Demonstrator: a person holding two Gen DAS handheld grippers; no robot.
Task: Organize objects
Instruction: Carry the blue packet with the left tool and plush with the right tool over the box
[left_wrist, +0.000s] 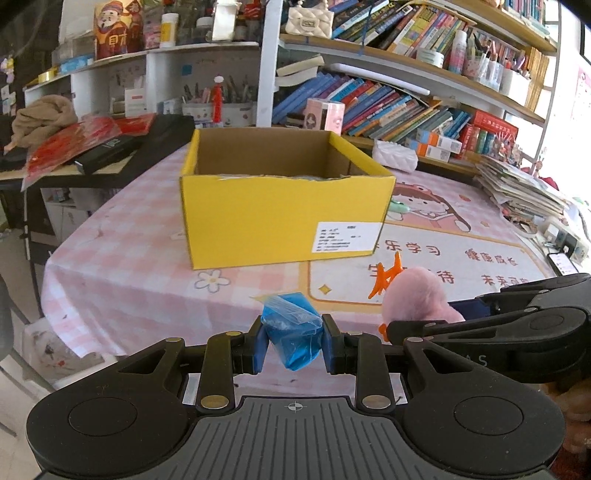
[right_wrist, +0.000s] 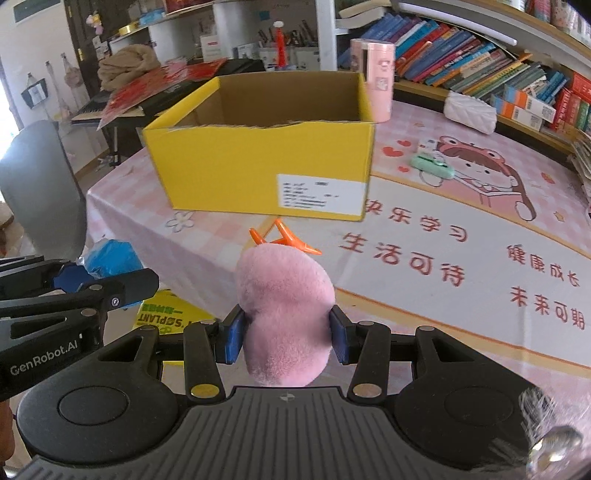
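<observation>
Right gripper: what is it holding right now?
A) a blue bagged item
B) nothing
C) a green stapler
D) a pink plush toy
D: the right gripper has its blue pads pressed on both sides of the pink plush toy; the blue bagged item is in the left gripper.

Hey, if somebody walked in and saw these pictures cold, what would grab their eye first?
Probably the bright yellow cardboard box, open-topped, standing on the pink checked tablecloth ahead of both grippers. Next, the fluffy pink plush toy with orange plastic feet, clamped in the right gripper, and the blue plastic-wrapped bundle pinched in the left gripper. Behind it all run crowded shelves of colourful books.
</observation>
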